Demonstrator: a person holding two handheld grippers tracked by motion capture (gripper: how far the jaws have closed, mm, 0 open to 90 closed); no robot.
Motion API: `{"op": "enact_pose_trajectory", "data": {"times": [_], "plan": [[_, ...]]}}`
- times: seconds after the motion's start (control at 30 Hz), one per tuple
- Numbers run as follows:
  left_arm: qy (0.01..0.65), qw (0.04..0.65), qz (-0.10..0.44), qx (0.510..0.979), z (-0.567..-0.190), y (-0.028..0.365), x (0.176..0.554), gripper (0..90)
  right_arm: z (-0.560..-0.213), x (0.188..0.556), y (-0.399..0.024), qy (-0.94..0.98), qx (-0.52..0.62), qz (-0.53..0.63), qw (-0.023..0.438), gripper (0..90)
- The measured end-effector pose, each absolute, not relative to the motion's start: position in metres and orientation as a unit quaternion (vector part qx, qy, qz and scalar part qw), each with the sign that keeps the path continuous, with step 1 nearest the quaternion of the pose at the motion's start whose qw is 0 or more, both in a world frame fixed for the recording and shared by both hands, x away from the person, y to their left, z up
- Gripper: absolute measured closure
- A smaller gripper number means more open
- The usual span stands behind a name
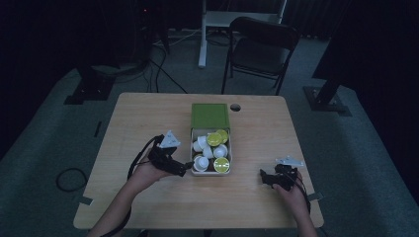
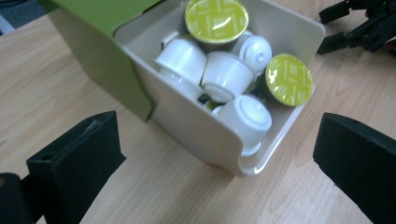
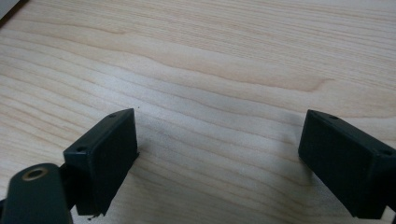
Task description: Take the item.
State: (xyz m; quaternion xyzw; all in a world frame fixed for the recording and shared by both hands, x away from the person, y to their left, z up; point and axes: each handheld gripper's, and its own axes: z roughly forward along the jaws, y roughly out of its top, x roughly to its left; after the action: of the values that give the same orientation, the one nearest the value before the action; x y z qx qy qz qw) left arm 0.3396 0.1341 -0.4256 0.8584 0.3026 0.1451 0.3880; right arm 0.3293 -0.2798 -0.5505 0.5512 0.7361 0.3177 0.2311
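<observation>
A cream drawer [image 1: 193, 133] slides out of a green box [image 1: 210, 116] at the table's middle. It holds several coffee capsules, white ones [image 2: 226, 74] and ones with lime foil lids [image 2: 288, 79]. My left gripper [image 1: 185, 168] is open just left of the drawer's near corner [image 2: 252, 163], its jaws wide apart with nothing between them. My right gripper [image 1: 266, 178] rests low over bare wood at the right front, open and empty; its fingertips [image 3: 105, 154] hover close to the tabletop.
The wooden table [image 1: 148, 118] has a cable hole [image 1: 235, 107] behind the green box. A black folding chair [image 1: 259, 47] and a white desk leg [image 1: 202, 34] stand beyond the table. Cables lie on the grey floor at left.
</observation>
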Motion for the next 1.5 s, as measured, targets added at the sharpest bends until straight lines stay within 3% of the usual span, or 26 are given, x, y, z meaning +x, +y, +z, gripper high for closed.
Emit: {"op": "enact_pose_trajectory", "data": {"times": [0.67,1.5], "plan": [[0.286,0.395,0.134,0.863,-0.414,0.089,0.361,3.0,-0.550,0.329,-0.280,0.736,0.551,0.317,0.232,11.2],[0.314,0.330,0.137,0.879,-0.422,0.044,0.393,7.1,-0.551,0.329,-0.280,0.736,0.551,0.317,0.233,11.2]]}}
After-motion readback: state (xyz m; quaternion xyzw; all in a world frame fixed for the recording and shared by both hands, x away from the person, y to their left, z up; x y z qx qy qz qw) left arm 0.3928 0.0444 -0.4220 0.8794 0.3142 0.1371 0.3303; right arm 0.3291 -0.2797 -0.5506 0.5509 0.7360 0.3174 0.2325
